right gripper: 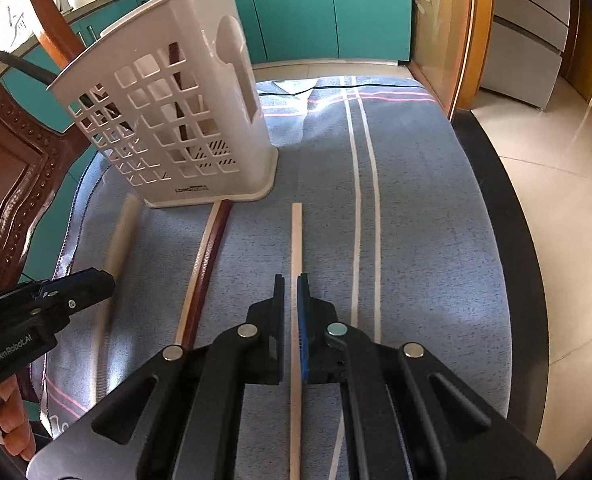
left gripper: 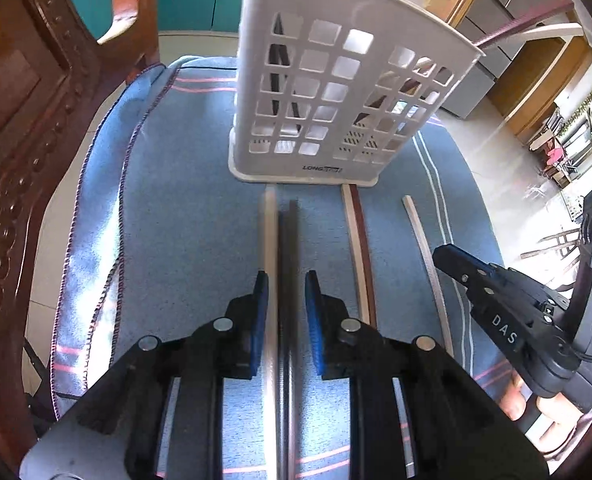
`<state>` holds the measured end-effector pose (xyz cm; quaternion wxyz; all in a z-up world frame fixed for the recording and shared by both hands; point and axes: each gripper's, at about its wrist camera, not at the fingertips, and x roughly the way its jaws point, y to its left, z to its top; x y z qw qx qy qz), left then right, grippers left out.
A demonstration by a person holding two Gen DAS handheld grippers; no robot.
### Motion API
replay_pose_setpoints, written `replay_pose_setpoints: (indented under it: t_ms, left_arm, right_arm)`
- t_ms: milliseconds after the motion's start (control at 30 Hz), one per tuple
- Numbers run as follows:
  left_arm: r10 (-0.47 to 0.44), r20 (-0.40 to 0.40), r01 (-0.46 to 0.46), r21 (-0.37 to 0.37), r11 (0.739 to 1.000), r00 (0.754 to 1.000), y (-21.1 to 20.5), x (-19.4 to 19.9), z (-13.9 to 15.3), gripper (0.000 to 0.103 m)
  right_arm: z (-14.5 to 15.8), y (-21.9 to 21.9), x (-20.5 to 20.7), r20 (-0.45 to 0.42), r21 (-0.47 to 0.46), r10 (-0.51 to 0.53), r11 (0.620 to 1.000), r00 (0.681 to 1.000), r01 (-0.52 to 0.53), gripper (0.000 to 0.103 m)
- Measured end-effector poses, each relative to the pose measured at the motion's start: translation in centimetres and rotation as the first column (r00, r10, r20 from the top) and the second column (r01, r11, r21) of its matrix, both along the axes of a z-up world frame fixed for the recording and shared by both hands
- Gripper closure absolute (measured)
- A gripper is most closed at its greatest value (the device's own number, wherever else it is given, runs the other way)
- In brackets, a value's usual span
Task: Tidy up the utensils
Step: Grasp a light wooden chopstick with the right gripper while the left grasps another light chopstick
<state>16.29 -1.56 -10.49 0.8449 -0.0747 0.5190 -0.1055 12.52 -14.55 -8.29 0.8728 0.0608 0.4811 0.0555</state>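
Observation:
My left gripper (left gripper: pixel 287 276) is shut on a pale chopstick (left gripper: pixel 270 232) and a dark chopstick (left gripper: pixel 292 232) held side by side, their far ends blurred just short of the white slotted utensil holder (left gripper: pixel 335 100). In the right wrist view the left gripper (right gripper: pixel 96 280) shows at the left with the blurred pale chopstick (right gripper: pixel 118 248). My right gripper (right gripper: pixel 291 278) is shut on a thin pale wooden chopstick (right gripper: pixel 297 232) that points toward the holder (right gripper: pixel 176 120). The holder has dark and red-brown sticks standing inside.
A pale and a red-brown chopstick (left gripper: pixel 359 260) lie together on the blue striped cloth (left gripper: pixel 168 200), ends against the holder's base. A carved wooden chair back (left gripper: pixel 24 140) rises at the left. Tiled floor (right gripper: pixel 555 220) drops away at the right.

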Motion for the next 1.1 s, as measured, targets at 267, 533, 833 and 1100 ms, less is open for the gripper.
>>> replay_pose_setpoints:
  t_ms: [267,533,833,1100]
  left_arm:
    - [0.041,-0.025,-0.039,0.098,0.994,0.999,0.0,0.6,-1.1,0.083]
    - [0.044,-0.027,-0.039,0.170,0.985,0.999,-0.8,0.6,-2.1,0.075]
    - [0.040,-0.020,-0.034,0.221,0.975,0.999,-2.2,0.6,-2.0,0.066]
    - [0.031,-0.017,-0.026,0.230,0.973,0.999,-2.2,0.1,-1.9,0.066]
  right_arm:
    - [-0.2,0.1,0.0,-0.013,-0.005,-0.007,1.000,1.000,0.007,0.096]
    - [-0.8,0.1,0.0,-0.032,-0.035,-0.006,0.999,0.999,0.005,0.075]
    - [-1.6,1.5,0.1,-0.027,-0.153,0.015,0.988,1.000,-0.019,0.069]
    - [-1.6,1.9,0.0,-0.012,-0.183,0.015,0.983,1.000,-0.016,0.066]
